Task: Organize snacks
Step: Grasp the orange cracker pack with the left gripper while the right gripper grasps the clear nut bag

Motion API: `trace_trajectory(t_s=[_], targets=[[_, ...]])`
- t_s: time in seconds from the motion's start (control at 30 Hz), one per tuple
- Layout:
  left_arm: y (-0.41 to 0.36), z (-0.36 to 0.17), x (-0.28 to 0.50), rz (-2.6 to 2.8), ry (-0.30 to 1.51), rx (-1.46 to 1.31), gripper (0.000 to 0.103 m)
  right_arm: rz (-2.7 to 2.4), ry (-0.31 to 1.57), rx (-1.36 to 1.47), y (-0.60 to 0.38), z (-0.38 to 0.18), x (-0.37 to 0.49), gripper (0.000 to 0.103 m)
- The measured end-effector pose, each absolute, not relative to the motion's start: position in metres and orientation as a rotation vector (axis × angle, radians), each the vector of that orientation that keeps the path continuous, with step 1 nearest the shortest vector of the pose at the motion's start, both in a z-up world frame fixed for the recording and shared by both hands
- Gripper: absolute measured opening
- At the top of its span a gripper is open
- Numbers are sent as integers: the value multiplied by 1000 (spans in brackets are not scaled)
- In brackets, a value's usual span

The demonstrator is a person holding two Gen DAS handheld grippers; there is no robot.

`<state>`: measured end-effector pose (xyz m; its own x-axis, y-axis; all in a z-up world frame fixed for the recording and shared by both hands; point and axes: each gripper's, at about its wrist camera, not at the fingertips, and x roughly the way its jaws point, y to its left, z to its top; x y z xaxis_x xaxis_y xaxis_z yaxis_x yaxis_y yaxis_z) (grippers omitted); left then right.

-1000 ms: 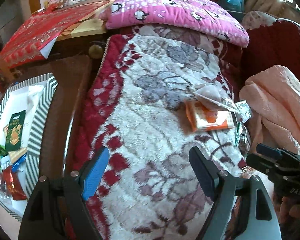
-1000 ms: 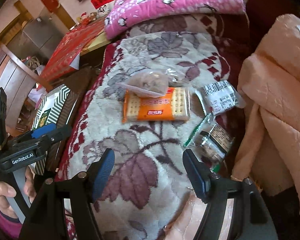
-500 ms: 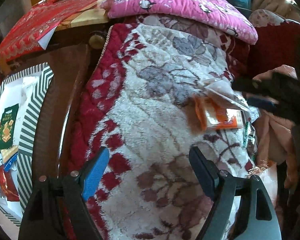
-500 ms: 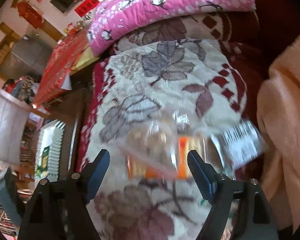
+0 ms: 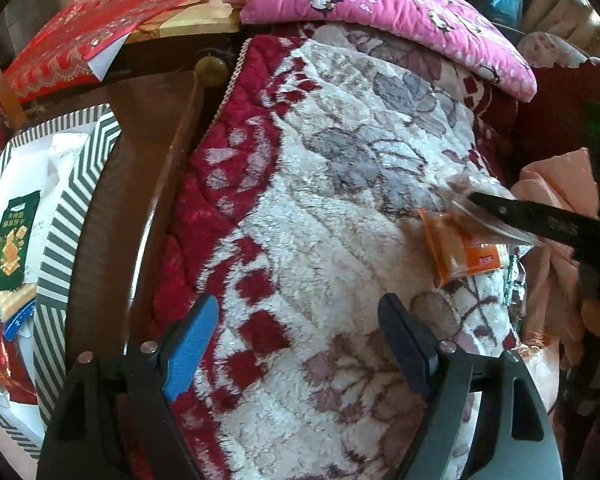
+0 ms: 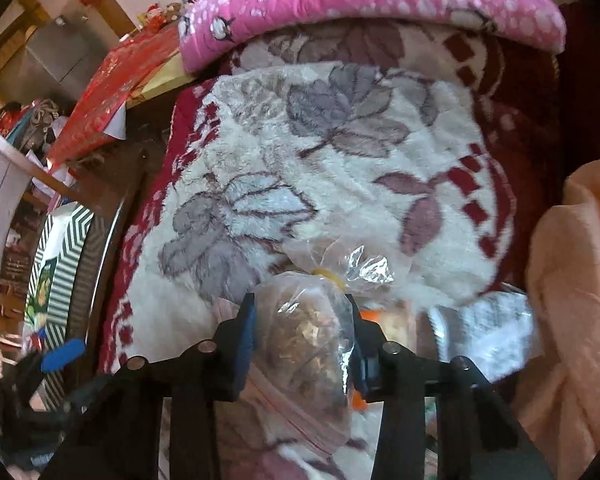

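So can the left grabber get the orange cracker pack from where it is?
Probably yes: the left gripper is open, with only bare blanket before the orange cracker pack, though the right gripper's clear bag overlaps it.

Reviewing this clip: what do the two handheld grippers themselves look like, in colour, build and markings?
Both are black plastic two-finger tools with silver rivet-like pins at the joints. On the left gripper, one finger carries a bright blue pad and the other is black. The right gripper also shows blue padding. From the left wrist view its black finger bears faint, unreadable lettering, and a green light glows on its body.

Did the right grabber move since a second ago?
Yes. The right gripper went forward over the flowered blanket and now squeezes the clear snack bag.
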<state>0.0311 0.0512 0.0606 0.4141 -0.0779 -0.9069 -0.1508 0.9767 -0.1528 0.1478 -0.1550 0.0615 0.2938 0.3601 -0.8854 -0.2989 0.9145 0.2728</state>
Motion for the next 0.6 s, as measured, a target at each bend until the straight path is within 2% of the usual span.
trace_trajectory(t_s=[0.33,0.6], targets=[[-5,76,55,-237,1065,-91,81,414,1090,129,-222,103,107,41],[-77,56,89,-530,1050,266,81,391,1083,167,-249,108,97,41]])
